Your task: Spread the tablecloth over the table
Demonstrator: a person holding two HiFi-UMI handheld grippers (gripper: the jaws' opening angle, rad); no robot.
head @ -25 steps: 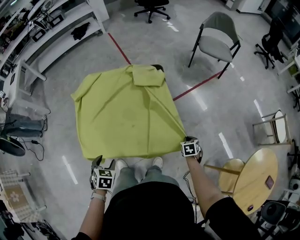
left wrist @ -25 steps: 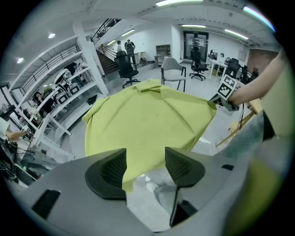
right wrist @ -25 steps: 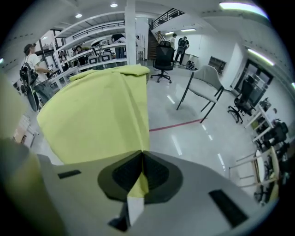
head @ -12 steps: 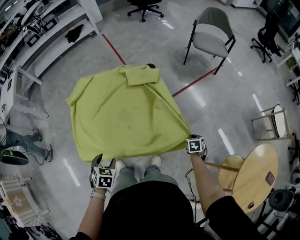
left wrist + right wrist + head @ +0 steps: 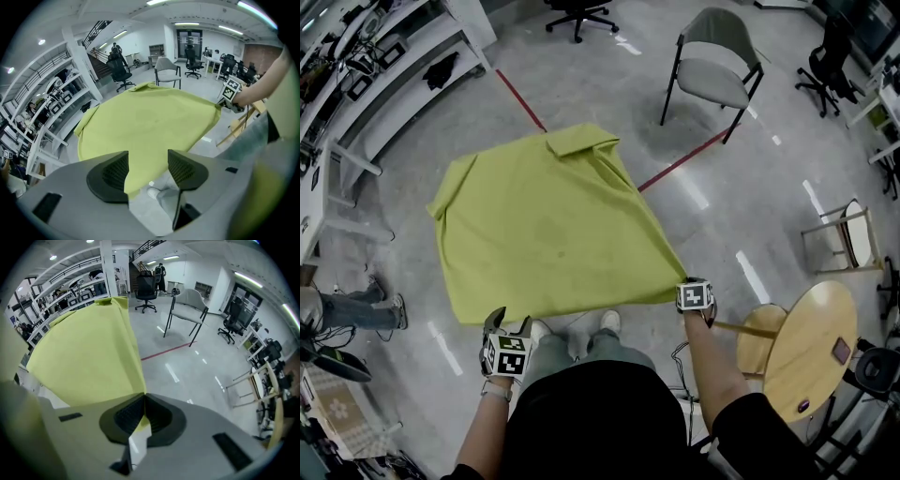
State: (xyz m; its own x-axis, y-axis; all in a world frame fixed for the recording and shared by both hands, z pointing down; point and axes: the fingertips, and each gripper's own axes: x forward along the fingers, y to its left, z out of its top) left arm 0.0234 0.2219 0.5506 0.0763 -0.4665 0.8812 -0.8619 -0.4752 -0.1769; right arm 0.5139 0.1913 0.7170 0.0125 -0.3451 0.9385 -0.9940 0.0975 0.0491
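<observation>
Floor (image 5: pixel 750 187): grey, glossy, crossed by a red tape line (image 5: pixel 521 97).
Tablecloth (image 5: pixel 544 225): yellow-green, spread flat over a bench hidden beneath it; far corner folded back on itself.
Round wooden table (image 5: pixel 811 352): at the right.
Grey chair (image 5: pixel 717 66): beyond the cloth.
Right gripper (image 5: pixel 689 289): jaws clamped on the cloth's near right corner.
Left gripper (image 5: pixel 147 164): jaws apart at the near left edge.
Both carry black-and-white square marker cubes.

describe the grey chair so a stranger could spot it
Start at the yellow-green tablecloth mid-floor. Beyond its far right corner, past the red floor line, stands the chair: grey shell on thin black legs, unlike the wheeled black office chairs.
</observation>
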